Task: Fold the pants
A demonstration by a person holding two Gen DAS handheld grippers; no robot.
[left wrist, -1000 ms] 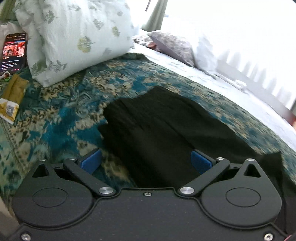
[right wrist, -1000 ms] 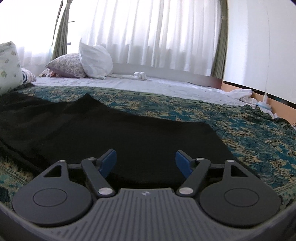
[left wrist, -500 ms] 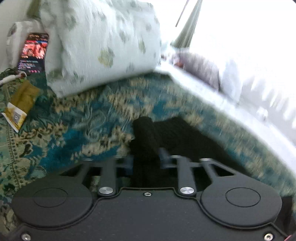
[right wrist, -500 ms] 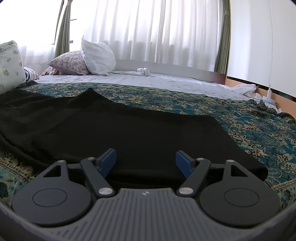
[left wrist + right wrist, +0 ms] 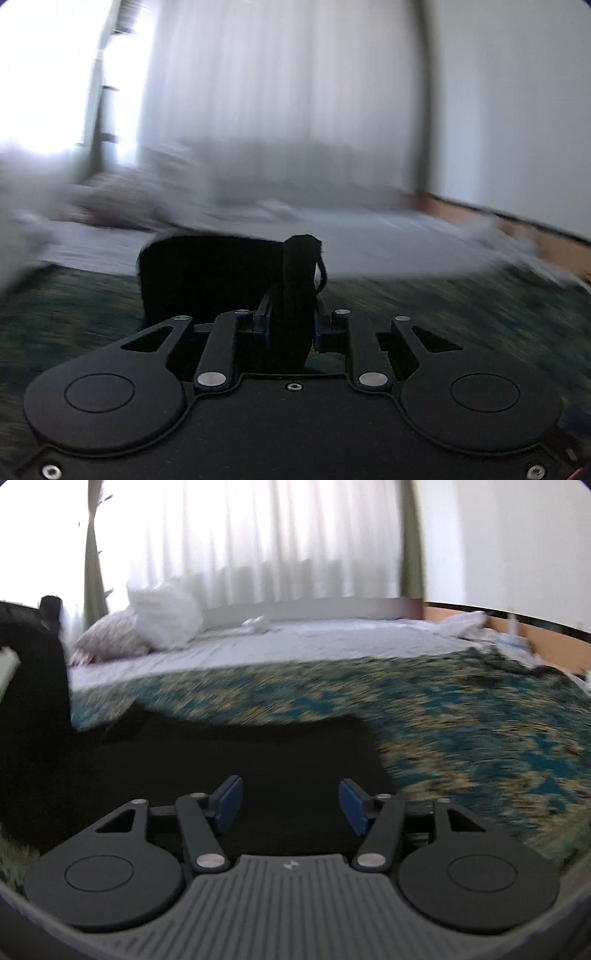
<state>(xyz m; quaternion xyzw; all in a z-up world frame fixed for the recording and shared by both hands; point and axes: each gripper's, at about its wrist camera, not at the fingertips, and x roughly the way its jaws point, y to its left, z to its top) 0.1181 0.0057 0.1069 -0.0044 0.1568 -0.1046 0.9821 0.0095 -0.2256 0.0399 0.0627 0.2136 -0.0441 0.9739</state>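
two hand-held grippers work over a bed with a teal-and-gold patterned bedspread (image 5: 461,716). the left gripper (image 5: 291,328) pinches a bunched fold of the black fabric pants (image 5: 207,273), lifted off the bedspread. the right gripper (image 5: 291,805) hovers with fingers spread wide over the pants' flat part near the bedspread's near edge.

left tool (image 5: 291,325) now clamped on pants (image 5: 295,280), lifted off bedspread (image 5: 461,716); earlier wide apart, low.
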